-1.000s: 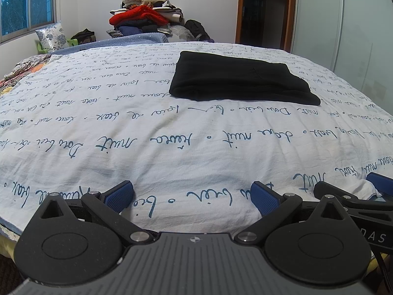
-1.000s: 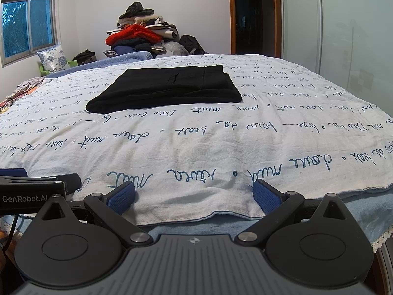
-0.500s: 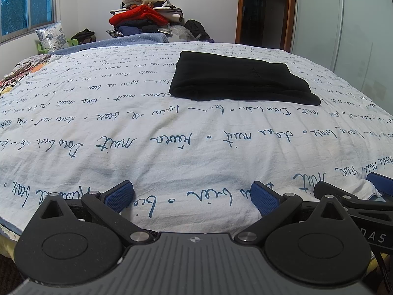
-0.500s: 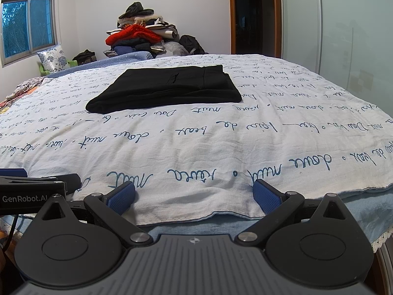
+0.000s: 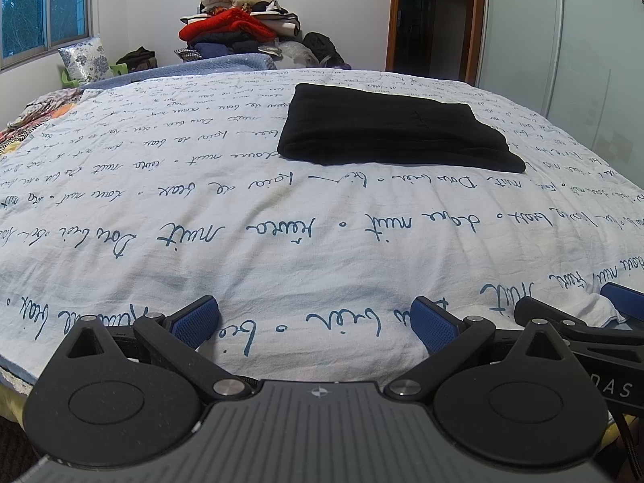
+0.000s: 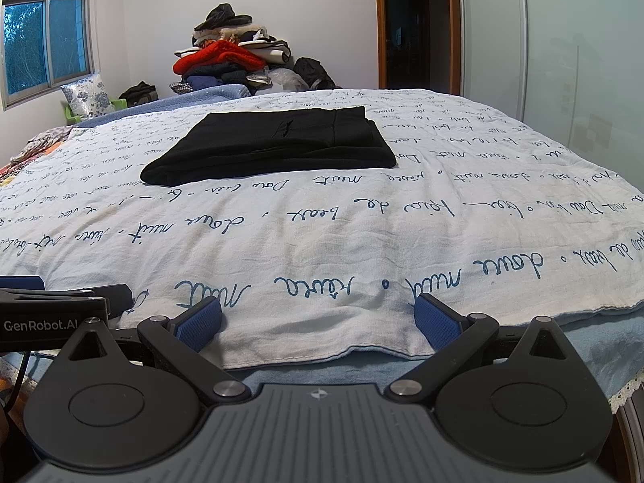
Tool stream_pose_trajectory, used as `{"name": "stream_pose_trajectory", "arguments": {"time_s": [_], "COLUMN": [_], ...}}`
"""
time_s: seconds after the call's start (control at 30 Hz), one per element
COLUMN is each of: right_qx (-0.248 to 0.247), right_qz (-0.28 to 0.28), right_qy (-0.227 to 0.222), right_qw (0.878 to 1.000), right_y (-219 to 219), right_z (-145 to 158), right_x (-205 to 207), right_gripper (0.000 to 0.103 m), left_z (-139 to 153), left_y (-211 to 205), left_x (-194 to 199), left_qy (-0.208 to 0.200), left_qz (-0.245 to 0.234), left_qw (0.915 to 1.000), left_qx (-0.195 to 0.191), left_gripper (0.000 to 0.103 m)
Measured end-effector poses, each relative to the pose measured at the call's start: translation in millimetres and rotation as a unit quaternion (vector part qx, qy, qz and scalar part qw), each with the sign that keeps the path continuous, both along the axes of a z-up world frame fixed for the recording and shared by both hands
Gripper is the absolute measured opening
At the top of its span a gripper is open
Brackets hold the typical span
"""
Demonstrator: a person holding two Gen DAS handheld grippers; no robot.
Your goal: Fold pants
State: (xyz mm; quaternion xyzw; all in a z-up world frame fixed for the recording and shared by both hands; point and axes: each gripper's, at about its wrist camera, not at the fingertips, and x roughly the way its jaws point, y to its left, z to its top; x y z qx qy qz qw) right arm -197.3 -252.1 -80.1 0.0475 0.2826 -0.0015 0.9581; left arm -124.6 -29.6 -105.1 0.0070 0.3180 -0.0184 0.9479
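The black pants [image 5: 394, 133] lie folded into a flat rectangle on the bed's white sheet with blue writing [image 5: 241, 209], far from both grippers. They also show in the right wrist view [image 6: 273, 145]. My left gripper [image 5: 316, 318] is open and empty at the bed's near edge. My right gripper [image 6: 320, 318] is open and empty at the same edge, to the right of the left one. The right gripper's fingers [image 5: 563, 322] show at the lower right of the left wrist view.
A pile of clothes [image 5: 237, 28] stands beyond the bed's far side. A floral pillow [image 5: 84, 60] lies at the far left under a window. A doorway [image 5: 430, 16] and a glass wardrobe door [image 5: 583, 60] are at the right.
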Motion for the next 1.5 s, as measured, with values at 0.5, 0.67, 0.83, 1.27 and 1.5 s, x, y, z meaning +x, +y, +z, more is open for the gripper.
{"name": "stream_pose_trajectory", "arguments": {"time_s": [0.5,0.67,0.83,1.27,1.5], "right_qx": [0.0,-0.001,-0.001,-0.005,-0.001], "right_qz": [0.0,0.0,-0.001,0.0,0.0], "right_qy": [0.0,0.0,0.0,0.0,0.001], "right_qw": [1.0,1.0,1.0,1.0,1.0], "right_y": [0.4,0.7,1.2,1.9,0.7], "right_z": [-0.3,-0.4,-0.3,-0.4,-0.2], "right_x": [0.1,0.2,0.1,1.5,2.1], "right_gripper": [0.103,0.103,0.103,0.103,0.103], "left_z": [1.0,1.5,1.9,3.5,7.5], "left_y": [2.9,4.9,6.2,5.5,0.2], "left_x": [0.2,2.1,2.6,0.0,-3.7], "left_qy": [0.004,0.009,0.011,0.002,-0.012], "left_qz": [-0.002,-0.002,-0.004,-0.003,-0.007], "left_qw": [1.0,0.9999,0.9998,0.9999,0.9996], "left_qx": [-0.006,-0.012,-0.014,-0.01,0.023], "left_gripper": [0.103,0.103,0.103,0.101,0.103]}}
